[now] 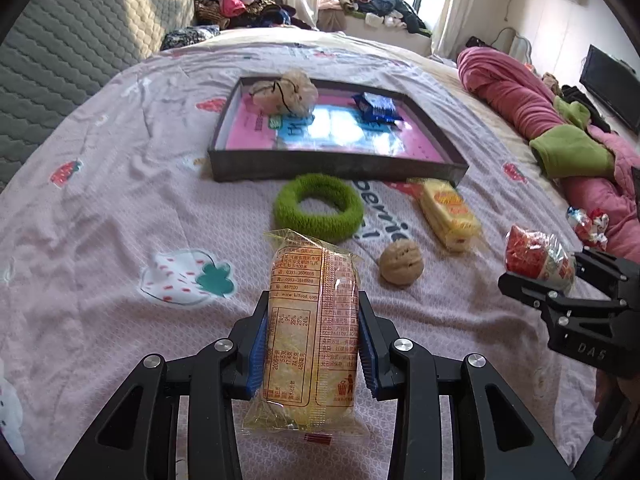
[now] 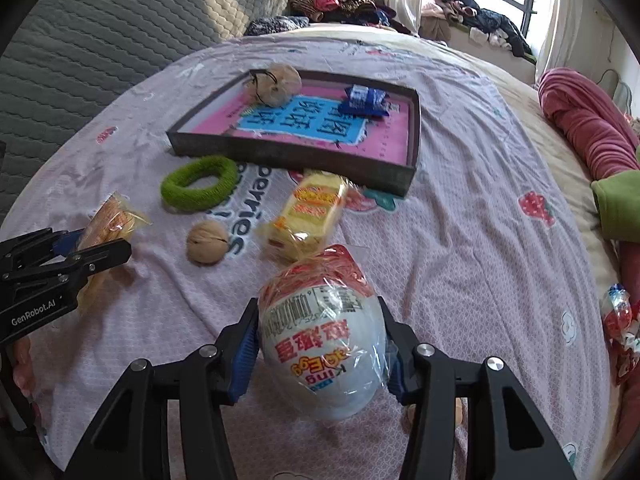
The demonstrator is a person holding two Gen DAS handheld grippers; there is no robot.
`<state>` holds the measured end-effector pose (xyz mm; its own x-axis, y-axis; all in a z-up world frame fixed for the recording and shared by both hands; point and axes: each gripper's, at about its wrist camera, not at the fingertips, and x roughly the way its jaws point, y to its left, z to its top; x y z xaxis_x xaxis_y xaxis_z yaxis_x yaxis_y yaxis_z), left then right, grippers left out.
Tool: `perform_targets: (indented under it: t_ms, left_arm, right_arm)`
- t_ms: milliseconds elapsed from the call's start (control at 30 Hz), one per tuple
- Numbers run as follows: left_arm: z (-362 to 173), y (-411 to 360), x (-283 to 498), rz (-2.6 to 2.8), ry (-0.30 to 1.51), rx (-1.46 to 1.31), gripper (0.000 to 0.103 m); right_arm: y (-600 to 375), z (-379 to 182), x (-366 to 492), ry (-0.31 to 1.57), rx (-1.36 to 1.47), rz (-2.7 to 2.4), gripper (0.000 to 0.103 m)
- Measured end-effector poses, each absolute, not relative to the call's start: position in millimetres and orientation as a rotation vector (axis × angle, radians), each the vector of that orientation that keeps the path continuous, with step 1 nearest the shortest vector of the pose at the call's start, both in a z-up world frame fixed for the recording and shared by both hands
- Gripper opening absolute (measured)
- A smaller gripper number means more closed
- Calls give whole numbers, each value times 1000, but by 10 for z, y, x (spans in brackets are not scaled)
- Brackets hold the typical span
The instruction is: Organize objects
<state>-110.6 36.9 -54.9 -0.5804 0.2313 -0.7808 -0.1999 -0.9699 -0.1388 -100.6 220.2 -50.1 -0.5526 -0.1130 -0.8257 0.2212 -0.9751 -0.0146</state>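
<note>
Both grippers loaded over bedsheet (image 1: 100, 208).
Left gripper (image 1: 312, 344) clamps cracker packet (image 1: 310, 320); right gripper (image 2: 320, 344) clamps wrapped egg (image 2: 324, 340) (tray (image 2: 296, 160) beyond).

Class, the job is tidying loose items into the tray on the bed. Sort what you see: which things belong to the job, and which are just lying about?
Job:
- tray
- cake packet, in left claw
- toy egg, in right claw
- green ring
- walnut
- yellow biscuit packet

Lying about:
- pink quilt
- clothes pile
</note>
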Motion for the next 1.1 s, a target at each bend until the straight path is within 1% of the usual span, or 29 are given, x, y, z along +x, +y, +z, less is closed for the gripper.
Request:
perform_targets:
  t_ms: [467, 833, 1100]
  left_arm:
    - [-229, 447, -989, 2630, -35, -1227, 39]
    - [-27, 405, -957, 2655, -73, -1198, 39]
    - [133, 416, -973, 2675, -66, -1169, 39]
  right_arm:
    - [2126, -239, -885, 144, 1302, -2654, 53]
    - [2085, -1, -790, 102, 1214, -2696, 53]
    - [2007, 234, -785, 82, 1135, -2719, 53]
